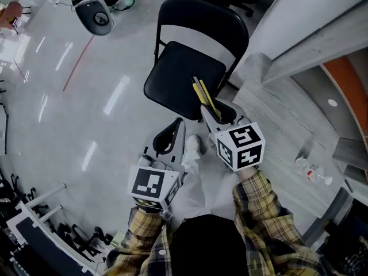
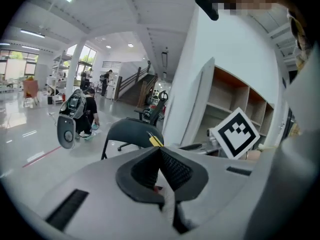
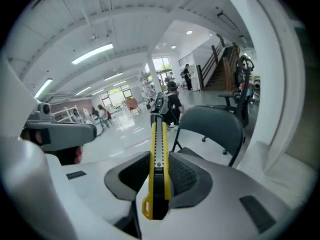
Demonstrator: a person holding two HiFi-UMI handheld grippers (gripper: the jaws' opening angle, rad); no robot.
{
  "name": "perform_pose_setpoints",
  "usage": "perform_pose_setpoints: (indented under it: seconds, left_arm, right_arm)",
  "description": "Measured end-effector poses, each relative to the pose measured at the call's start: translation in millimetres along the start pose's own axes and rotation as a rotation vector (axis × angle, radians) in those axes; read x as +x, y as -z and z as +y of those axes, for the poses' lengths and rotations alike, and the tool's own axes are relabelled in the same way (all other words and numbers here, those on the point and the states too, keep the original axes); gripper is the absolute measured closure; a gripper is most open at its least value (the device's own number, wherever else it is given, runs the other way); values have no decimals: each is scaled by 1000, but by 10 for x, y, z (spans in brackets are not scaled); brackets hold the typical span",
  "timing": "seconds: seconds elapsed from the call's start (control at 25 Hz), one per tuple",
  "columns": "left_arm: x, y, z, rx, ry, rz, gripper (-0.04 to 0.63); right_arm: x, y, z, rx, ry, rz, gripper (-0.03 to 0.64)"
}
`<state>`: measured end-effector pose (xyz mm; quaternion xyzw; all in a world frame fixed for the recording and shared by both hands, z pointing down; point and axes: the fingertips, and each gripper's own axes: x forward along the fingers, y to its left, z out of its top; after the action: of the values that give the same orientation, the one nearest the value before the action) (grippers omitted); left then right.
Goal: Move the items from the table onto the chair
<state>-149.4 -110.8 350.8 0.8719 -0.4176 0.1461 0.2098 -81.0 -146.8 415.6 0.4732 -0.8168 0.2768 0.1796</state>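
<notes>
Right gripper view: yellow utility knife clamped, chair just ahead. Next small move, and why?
Probably ease the right gripper forward and down toward the chair seat before opening. Its jaws are shut on the utility knife, whose tip only overlaps the seat's near edge in the head view. The seat looks bare, so there seems to be room to set it down.

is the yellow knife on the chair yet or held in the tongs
Held. The right tongs are shut on the yellow knife, clamping both its sides; the chair seat lies beyond it, bare.
</notes>
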Motion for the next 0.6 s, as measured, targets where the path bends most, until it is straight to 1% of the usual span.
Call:
perform_pose_setpoints:
  seconds: [0.12,0.28,0.44,0.6]
  left_arm:
    - [41,196,400,-46,-45,21,592]
    - [257,379,771,-68,-84,35,592]
    - [583,640,1081,-110,-93,59,592]
    - [886,954,1316,-164,-99,86,592]
  right_arm:
    - [703,296,46,25,-1,57,491]
    - [1484,747,-89,39,24,129,491]
    - [2150,1183,-330,38,65,192,491]
    - [2670,1628,-585,81,96,251,491]
